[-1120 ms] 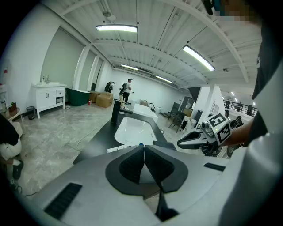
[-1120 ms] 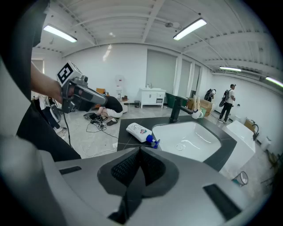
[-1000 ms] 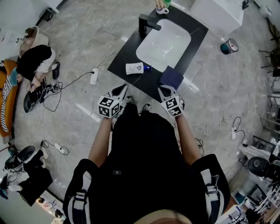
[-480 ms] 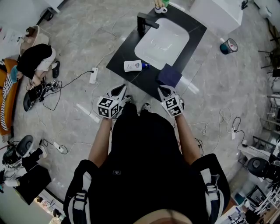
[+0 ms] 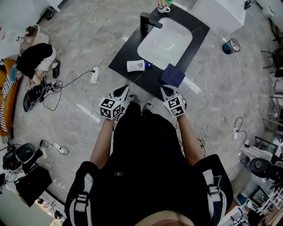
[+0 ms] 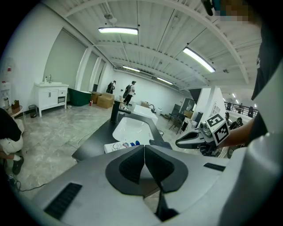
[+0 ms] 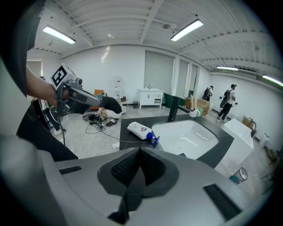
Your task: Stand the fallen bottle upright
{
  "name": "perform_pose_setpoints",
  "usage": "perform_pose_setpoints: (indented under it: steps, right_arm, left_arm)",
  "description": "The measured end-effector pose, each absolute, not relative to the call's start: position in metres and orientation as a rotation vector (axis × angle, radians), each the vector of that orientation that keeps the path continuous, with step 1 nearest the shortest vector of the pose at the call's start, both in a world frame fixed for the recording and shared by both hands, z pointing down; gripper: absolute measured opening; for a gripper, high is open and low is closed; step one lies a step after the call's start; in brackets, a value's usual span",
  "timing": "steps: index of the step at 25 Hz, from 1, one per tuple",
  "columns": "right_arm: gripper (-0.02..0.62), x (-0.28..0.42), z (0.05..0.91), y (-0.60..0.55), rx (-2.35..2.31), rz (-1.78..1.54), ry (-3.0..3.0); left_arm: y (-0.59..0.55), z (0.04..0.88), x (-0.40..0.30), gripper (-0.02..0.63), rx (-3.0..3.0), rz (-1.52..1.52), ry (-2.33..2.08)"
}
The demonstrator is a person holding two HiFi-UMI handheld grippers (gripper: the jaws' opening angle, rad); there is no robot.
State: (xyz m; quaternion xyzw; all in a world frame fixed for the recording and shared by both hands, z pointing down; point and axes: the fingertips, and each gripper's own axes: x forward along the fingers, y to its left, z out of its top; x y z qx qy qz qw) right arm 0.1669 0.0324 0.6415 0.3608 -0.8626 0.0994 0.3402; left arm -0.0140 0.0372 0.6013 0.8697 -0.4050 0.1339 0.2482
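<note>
A white bottle (image 5: 135, 66) with a blue pump top lies on its side on the black counter (image 5: 126, 61), left of the white basin (image 5: 166, 43). It also shows as the fallen bottle (image 7: 139, 129) in the right gripper view and, partly hidden, as the bottle (image 6: 118, 146) in the left gripper view. My left gripper (image 5: 122, 91) and right gripper (image 5: 166, 90) are held side by side near the counter's front edge, well short of the bottle. Both are shut with nothing between the jaws.
A dark folded cloth (image 5: 173, 76) lies at the counter's front right. A black faucet (image 5: 148, 24) and a cup (image 5: 164, 9) stand behind the basin. Cables and a power strip (image 5: 94, 76) trail over the floor; a person crouches at the left (image 5: 35, 59).
The view has shifted slightly between frames; the counter and bottle drifted a little. Both grippers stay shut in about the same place.
</note>
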Motion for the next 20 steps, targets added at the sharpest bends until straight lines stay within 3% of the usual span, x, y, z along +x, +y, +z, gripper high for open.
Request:
perform_pose_setpoints:
  steps: [20]
  right_arm:
    - [0.06, 0.146, 0.659, -0.005, 1.029, 0.361, -2.138]
  left_arm:
    - [-0.017, 0.6, -0.044, 0.015, 2.427, 0.392, -0.971]
